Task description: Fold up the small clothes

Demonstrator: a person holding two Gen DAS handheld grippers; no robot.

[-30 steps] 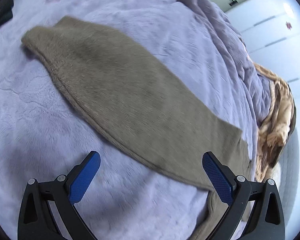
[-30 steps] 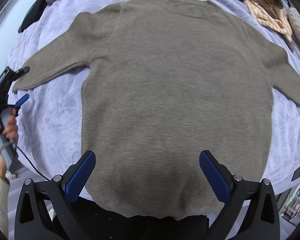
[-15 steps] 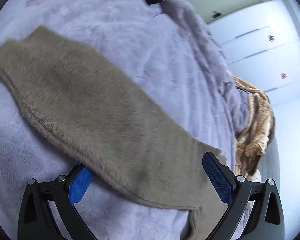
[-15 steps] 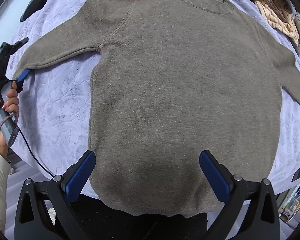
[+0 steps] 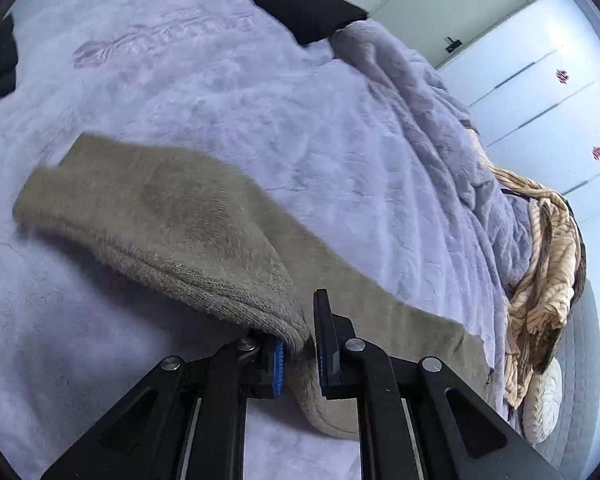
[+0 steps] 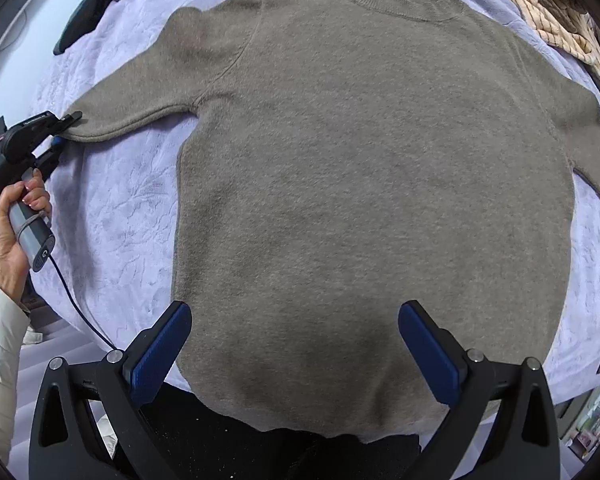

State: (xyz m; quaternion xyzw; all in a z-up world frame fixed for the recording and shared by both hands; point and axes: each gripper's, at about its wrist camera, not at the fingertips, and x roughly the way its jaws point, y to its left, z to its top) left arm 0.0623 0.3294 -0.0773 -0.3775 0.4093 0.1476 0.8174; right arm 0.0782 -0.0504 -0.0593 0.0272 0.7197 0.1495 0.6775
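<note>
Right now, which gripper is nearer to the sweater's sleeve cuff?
Left. The left gripper is shut on the sleeve cuff of the sweater. The right gripper hangs open over the sweater's bottom hem, well away from that cuff.

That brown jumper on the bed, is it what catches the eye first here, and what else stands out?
Yes: the fuzzy taupe knitted sweater lies flat, filling most of the pale lilac plush bedspread. The left gripper has just closed on the cuff end of the sweater's sleeve, and part of the sleeve stands clear of the bedspread. The right gripper hangs open over the sweater's hem.
</note>
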